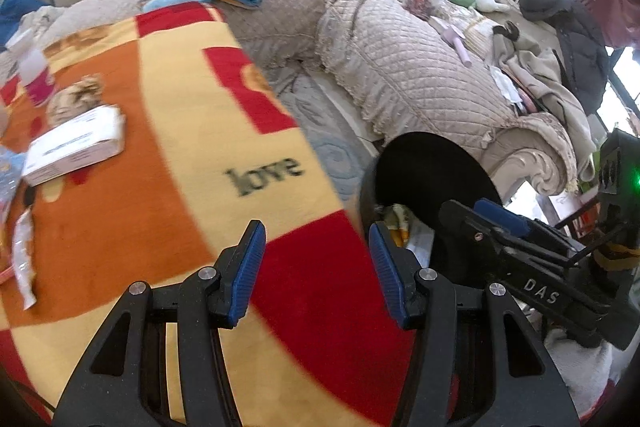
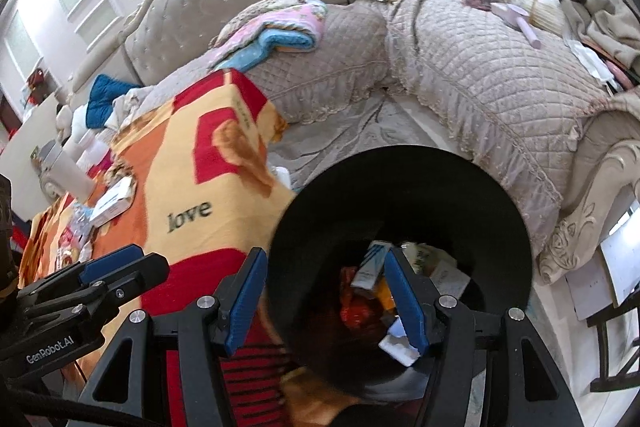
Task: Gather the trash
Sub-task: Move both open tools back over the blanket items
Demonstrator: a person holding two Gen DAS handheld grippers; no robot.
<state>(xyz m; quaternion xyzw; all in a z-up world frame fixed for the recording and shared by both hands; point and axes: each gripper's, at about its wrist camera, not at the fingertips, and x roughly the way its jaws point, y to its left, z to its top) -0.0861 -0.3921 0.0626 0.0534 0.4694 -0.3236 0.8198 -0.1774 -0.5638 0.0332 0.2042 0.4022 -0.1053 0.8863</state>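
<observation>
The sofa (image 2: 480, 75) backs a blanket (image 1: 168, 155) printed "love". Only the right wrist view looks into the black bin (image 2: 400, 187), wrappers piled inside. On the blanket a white box (image 1: 74, 147) lies, long axis left-right. Left gripper (image 1: 316, 267) and right gripper (image 2: 326, 299) gape wide, empty

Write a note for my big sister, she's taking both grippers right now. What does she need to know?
Left gripper: open, holding nothing, over the orange, yellow and red "love" blanket.
Right gripper: open, holding nothing, over the round black trash bin.
Done: wrappers and paper scraps already lie inside the bin.
Left: the white cardboard box, the crumpled brownish paper ball and the long white wrapper are on the blanket, and belong in the bin beside it.
</observation>
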